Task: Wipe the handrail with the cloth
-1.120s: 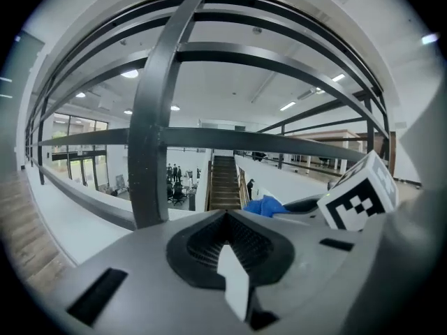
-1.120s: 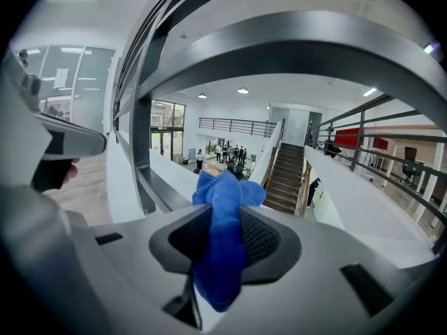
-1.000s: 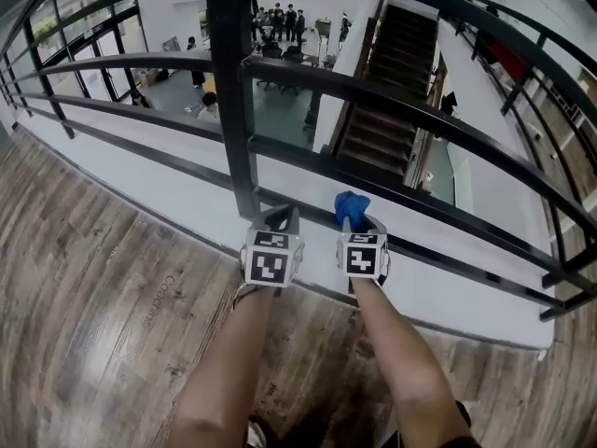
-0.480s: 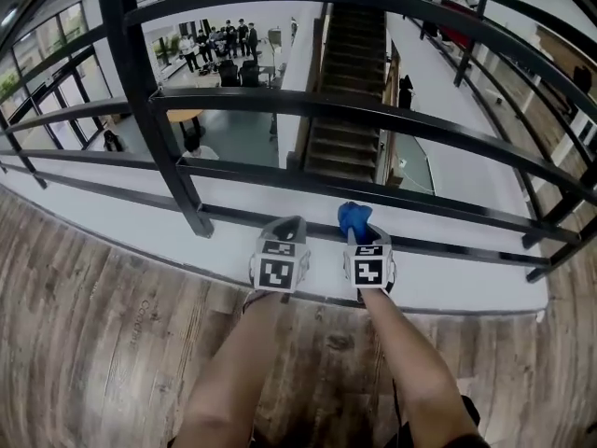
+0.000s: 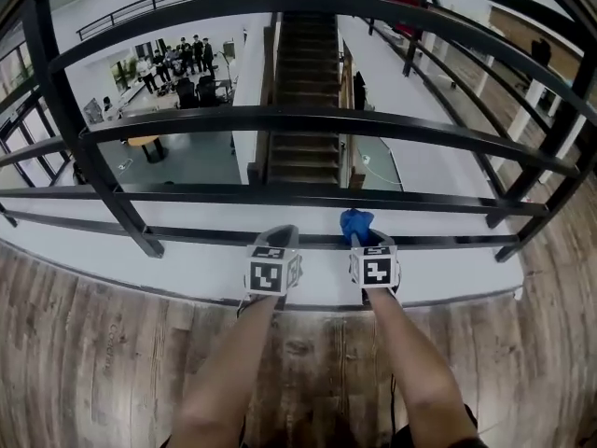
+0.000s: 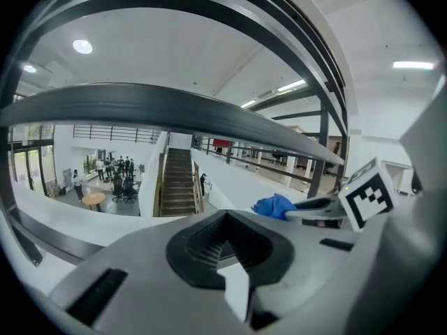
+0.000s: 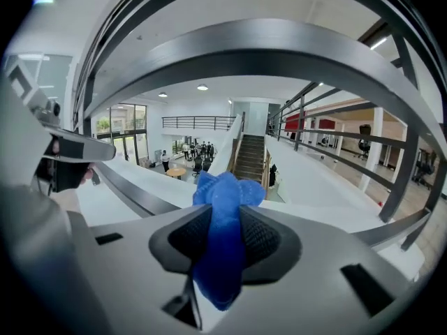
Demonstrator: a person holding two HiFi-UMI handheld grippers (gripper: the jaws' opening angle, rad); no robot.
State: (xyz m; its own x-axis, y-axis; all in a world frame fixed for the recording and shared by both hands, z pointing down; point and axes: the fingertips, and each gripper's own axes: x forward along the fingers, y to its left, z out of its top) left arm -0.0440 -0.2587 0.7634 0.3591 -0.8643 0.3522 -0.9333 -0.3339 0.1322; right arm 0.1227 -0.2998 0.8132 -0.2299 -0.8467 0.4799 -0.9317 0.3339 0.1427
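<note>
The handrail (image 5: 308, 119) is black metal, made of flat, smooth bars stacked in curved rows and tied to square upright posts. It stands on a white ledge (image 5: 438, 283) at the edge of a floor (image 5: 93, 343) of grey-brown, wood-grain planks.

The right tongs (image 5: 359, 241) are clamped on the cloth (image 5: 355, 222), a bright blue, soft, nubbly rag. It is pinched into a narrow fold between the dark ribbed pads, and its loose end puffs out past the tips in a crumpled tuft. From above, that tuft lies right over the lowest bar (image 5: 448, 242). I can't tell whether it touches the metal. In the right gripper view the bars arch above the cloth, and the cloth stands clear of them.

The left tongs (image 5: 283, 236) are just beside the right ones and point at the same bar. Their pale grey, matte jaws are closed together with nothing between them, and the ribbed pads leave only a small diamond-shaped hollow.

Beyond the bars a dark staircase (image 5: 303, 147) drops to a lower hall, where a small group of people (image 5: 173, 59) stands.
</note>
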